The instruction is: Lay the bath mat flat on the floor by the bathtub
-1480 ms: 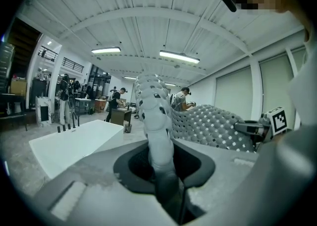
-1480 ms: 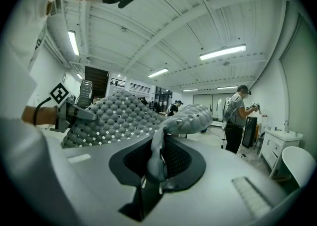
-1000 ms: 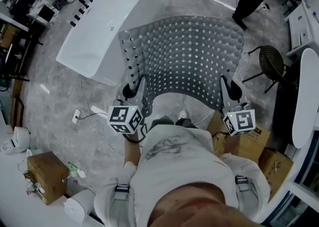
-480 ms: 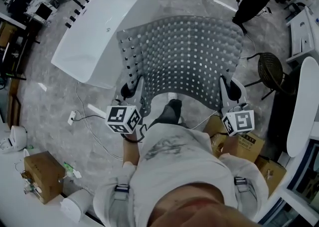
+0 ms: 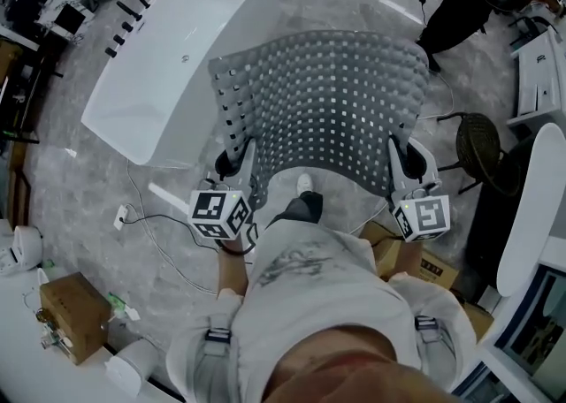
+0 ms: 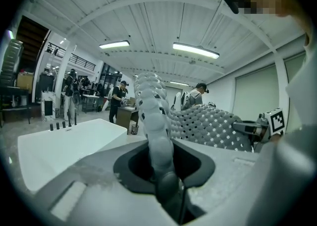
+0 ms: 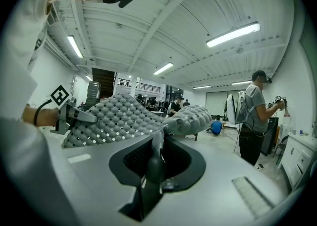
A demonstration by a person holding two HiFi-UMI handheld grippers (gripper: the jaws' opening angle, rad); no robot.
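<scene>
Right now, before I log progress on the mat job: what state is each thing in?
bath mat: held in the air, spread between both grippers, not laid down
left gripper: shut on the bath mat's left edge
right gripper: shut on the bath mat's right edge
bathtub: empty, upright
stool: upright, nothing on it

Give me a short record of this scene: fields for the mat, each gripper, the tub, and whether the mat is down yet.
mat: grey perforated bath mat, spread out in the air in front of the person
left gripper: shut on the mat's near left corner
right gripper: shut on the mat's near right corner
bathtub: white, left of the mat
floor: mat not yet laid on it
</scene>
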